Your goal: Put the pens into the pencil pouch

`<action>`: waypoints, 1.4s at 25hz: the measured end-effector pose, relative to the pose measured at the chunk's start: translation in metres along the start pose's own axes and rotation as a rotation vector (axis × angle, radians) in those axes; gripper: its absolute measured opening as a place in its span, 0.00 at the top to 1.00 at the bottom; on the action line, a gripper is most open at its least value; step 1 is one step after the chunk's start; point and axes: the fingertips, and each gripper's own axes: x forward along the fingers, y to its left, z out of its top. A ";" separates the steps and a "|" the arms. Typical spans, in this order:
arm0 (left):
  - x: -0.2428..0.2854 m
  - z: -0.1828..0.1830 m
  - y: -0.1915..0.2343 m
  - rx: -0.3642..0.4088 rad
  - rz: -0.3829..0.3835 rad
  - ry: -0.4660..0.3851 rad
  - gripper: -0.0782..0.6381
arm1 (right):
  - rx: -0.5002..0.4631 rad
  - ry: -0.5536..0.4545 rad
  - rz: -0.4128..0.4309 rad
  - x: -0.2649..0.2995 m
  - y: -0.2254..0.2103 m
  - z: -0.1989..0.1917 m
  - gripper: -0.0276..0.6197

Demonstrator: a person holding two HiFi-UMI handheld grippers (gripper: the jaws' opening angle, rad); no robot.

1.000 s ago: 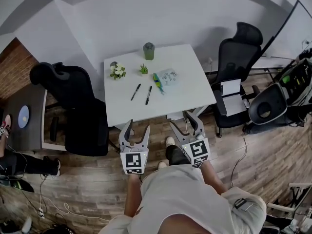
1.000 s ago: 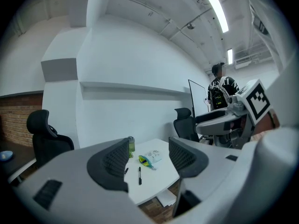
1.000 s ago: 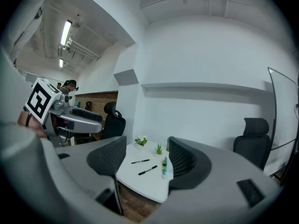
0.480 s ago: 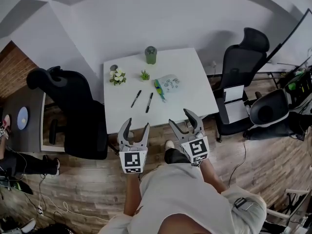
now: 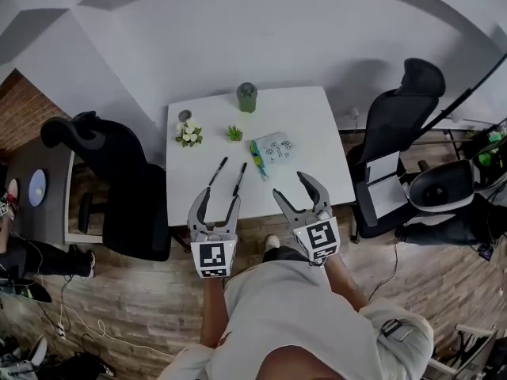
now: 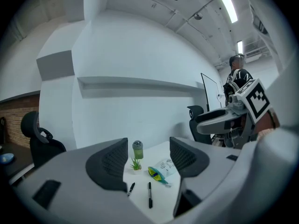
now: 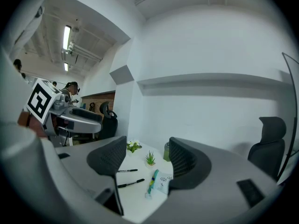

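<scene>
**Pens lay loose on the table, both tongs wide and empty**

Pens, two of them, lay side by side near the middle of the white table (image 5: 317, 125): one (image 5: 219, 170) further left in the head view, the other (image 5: 238, 178) just right of it. Neither touched the pencil pouch (image 5: 275, 146), which lay near them to the upper right, its green-and-blue edge turned toward them. Whether the pouch mouth was open could not be told.

The left gripper (image 5: 219, 195) hovered over the near table edge with its jaws spread wide and nothing between them. The right gripper (image 5: 290, 184) was the same, wide and empty, low of the pouch in the frame.

By my reading, the task was at its approach step, with no pen picked up. The next move likely called for one gripper to come down over a pen and close across its thin barrel, while the other steadied or opened the pouch.

Room looked good. The table's right half was bare, and the small flowers (image 5: 190, 135), the little plant (image 5: 234, 134) and the green cup (image 5: 247, 97) sat toward the far edge, apart from the pens. Black chairs (image 5: 119, 180) flanked the table, and the pens lay close enough to the near edge that a nudge might roll one off.
</scene>
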 end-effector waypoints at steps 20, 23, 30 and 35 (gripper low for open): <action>0.081 0.001 0.005 0.012 0.036 0.060 0.50 | 0.047 0.016 0.051 0.061 -0.064 -0.017 0.51; 0.094 -0.003 0.010 0.010 0.019 0.063 0.50 | 0.049 0.030 0.041 0.071 -0.068 -0.020 0.51; 0.130 -0.019 0.037 0.001 -0.027 0.089 0.50 | 0.051 0.073 0.026 0.111 -0.074 -0.029 0.51; 0.149 -0.047 0.055 -0.011 -0.075 0.146 0.51 | 0.066 0.140 0.048 0.140 -0.064 -0.045 0.52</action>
